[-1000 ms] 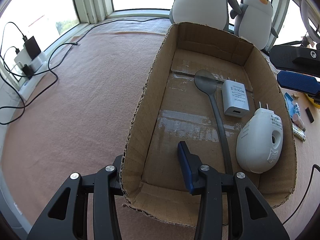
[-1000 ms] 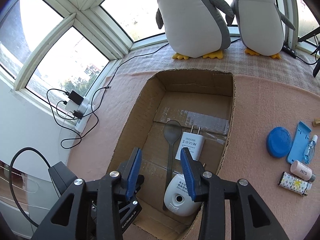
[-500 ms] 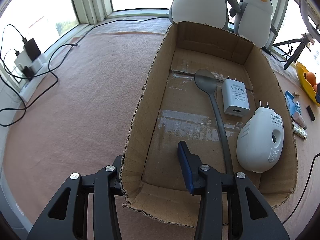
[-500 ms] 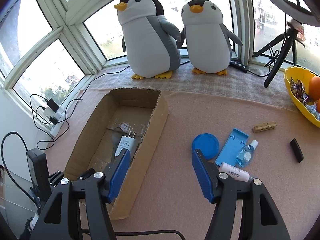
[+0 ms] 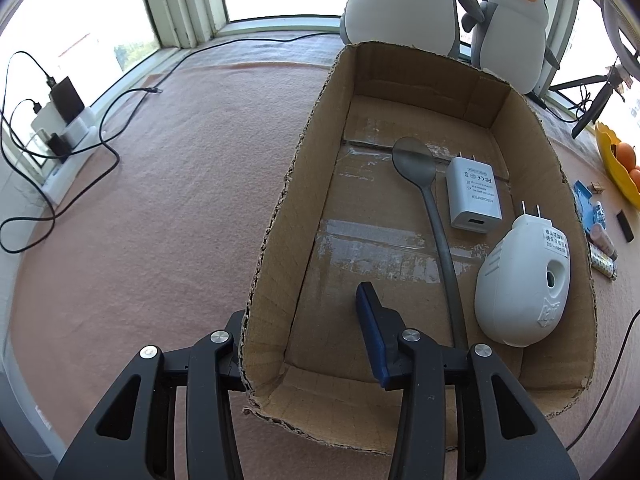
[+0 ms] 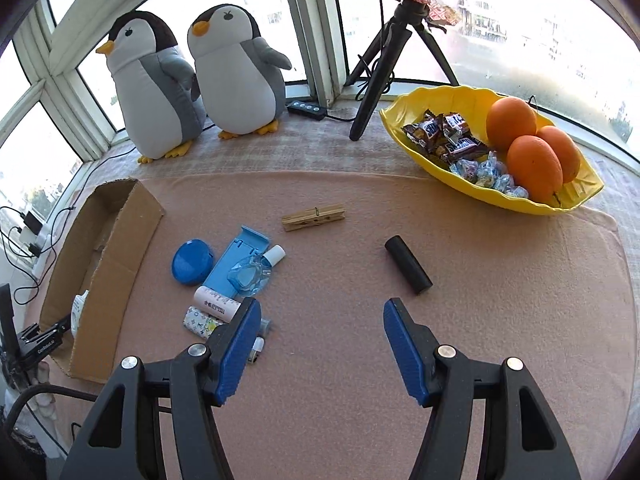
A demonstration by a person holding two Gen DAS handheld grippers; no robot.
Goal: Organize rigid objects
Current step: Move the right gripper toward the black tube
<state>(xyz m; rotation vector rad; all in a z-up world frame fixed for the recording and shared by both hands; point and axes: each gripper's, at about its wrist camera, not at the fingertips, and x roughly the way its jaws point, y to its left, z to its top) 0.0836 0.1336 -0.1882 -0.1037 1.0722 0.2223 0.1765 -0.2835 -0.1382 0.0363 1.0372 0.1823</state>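
My left gripper sits astride the left wall of the cardboard box, gripping it. Its outer finger is hidden behind the cardboard, and the jaws are just starting to open. Inside the box lie a grey spoon, a white charger and a white plug-in device. My right gripper hangs open and empty over the pink cloth. A black cylinder lies just beyond its right finger. A wooden clothespin, a blue round lid, a blue holder and small bottles lie to its left.
Two plush penguins stand at the window behind the box. A yellow bowl with oranges and sweets sits at the far right, beside a tripod. A power strip with cables lies on the left sill.
The right gripper has swung from above the box to the cloth on its right, and its jaws have widened. The left gripper has stayed on the box wall.
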